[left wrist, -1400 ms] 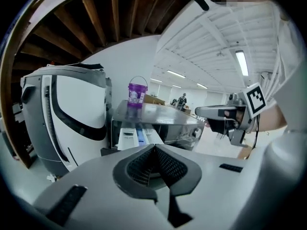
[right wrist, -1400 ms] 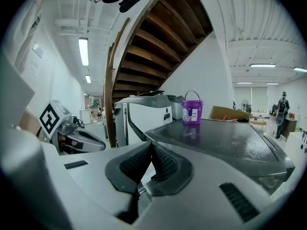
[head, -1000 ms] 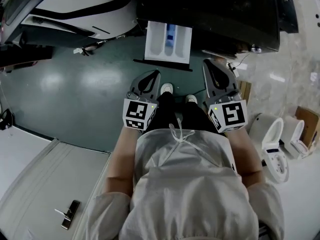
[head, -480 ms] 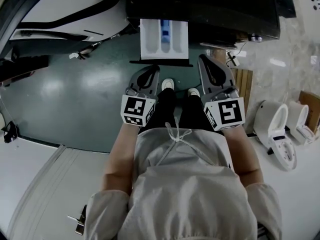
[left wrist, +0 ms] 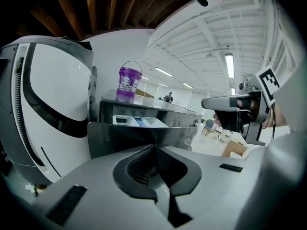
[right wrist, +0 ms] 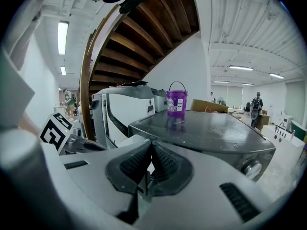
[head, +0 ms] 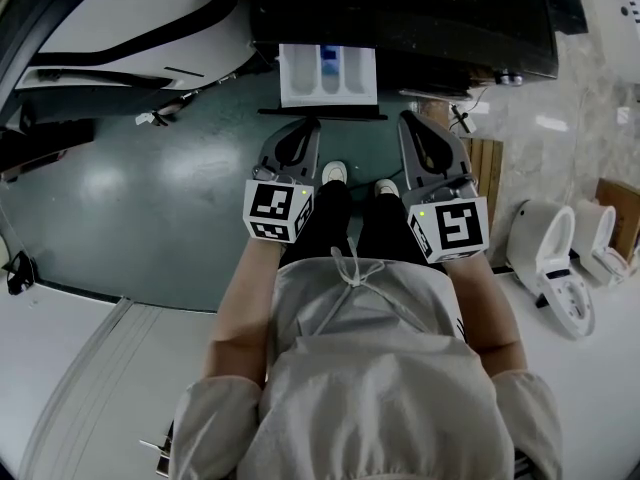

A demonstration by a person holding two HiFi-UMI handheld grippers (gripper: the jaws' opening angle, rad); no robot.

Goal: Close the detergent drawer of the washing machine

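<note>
Your left gripper (head: 311, 121) and right gripper (head: 408, 118) are both clenched and empty. The white plastic detergent drawer (head: 328, 74) at 12 o'clock looks light and rigid. Push its front squarely.

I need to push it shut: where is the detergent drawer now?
Head view, top centre: the drawer juts open from the washing machine, just ahead of the left gripper.

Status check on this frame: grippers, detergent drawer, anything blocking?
Left gripper shut, empty, tips at the detergent drawer front. Right gripper shut, empty, alongside. Drawer out, not yet closed. Nothing seen in the way.
</note>
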